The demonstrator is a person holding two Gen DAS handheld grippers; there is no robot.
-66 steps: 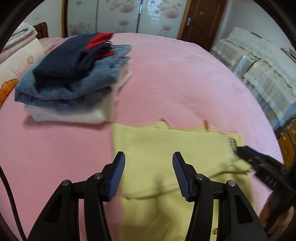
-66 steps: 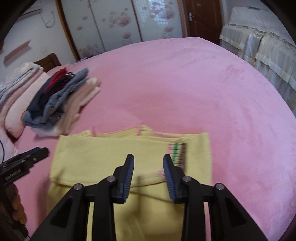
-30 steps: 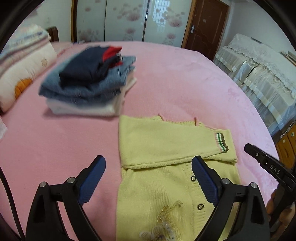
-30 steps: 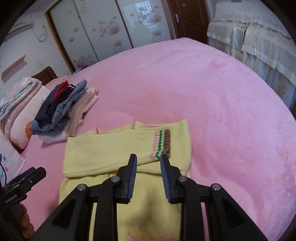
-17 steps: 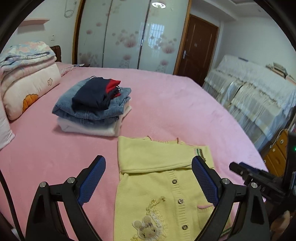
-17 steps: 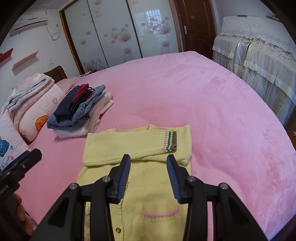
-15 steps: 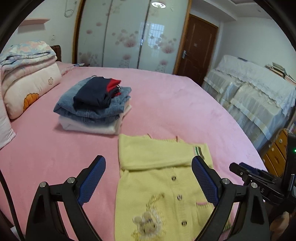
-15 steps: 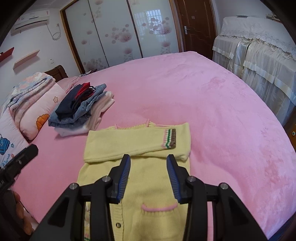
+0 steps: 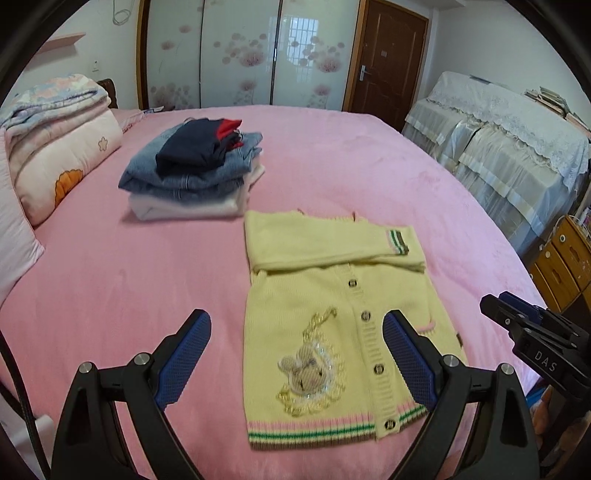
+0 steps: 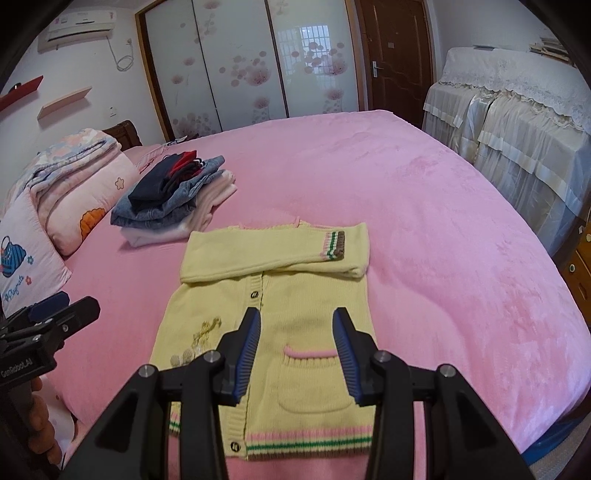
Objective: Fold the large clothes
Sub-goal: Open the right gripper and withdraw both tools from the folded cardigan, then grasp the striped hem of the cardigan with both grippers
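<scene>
**Both claws empty above half-folded cardigan**

Left gripper point(image 9: 295, 354) stands wide, nothing btwn the pads, hovering over the near edge of the bed point(image 9: 369, 162). Right gripper point(image 10: 295, 347) is at a narrower, middling gap; its jaws have just been opening w/ nothing between them, and it holds nothing either.

Yellow cardigan point(image 10: 291, 314) lies flat near the bed's near edge, hem toward the camera, both sleeves crossed over the chest, striped cuff point(image 10: 334, 245) on top toward the right side.

Risks, as I judge them:
- Next fold prob. means taking the hem at both corners. Knit is soft and stretchy, so pads could pinch only the top layer and the front would peel open at the button placket point(image 9: 365, 317).
- Uneven lift btwn the two hands would skew the fold; sleeves could slide off the chest.
- Fuzzy bed cover may drag on the knit and bunch it.
- Hem sits close to the bed's near edge; a pull that way could tip it off.

Surface: pink plush cover, wide and mostly bare. Stack of folded clothes point(image 9: 195, 177) sits further in, toward the left side, just beyond the cardigan's far-left corner but apart from it. Folded quilts and pillows point(image 9: 62, 144) at the left edge.

Room: sliding wardrobe doors point(image 10: 236, 62) w/ flower print at the far wall, brown door point(image 9: 384, 62) beside them, cloth-draped furniture point(image 10: 517, 122) along the right, AC unit point(image 10: 79, 27) up at far left.
</scene>
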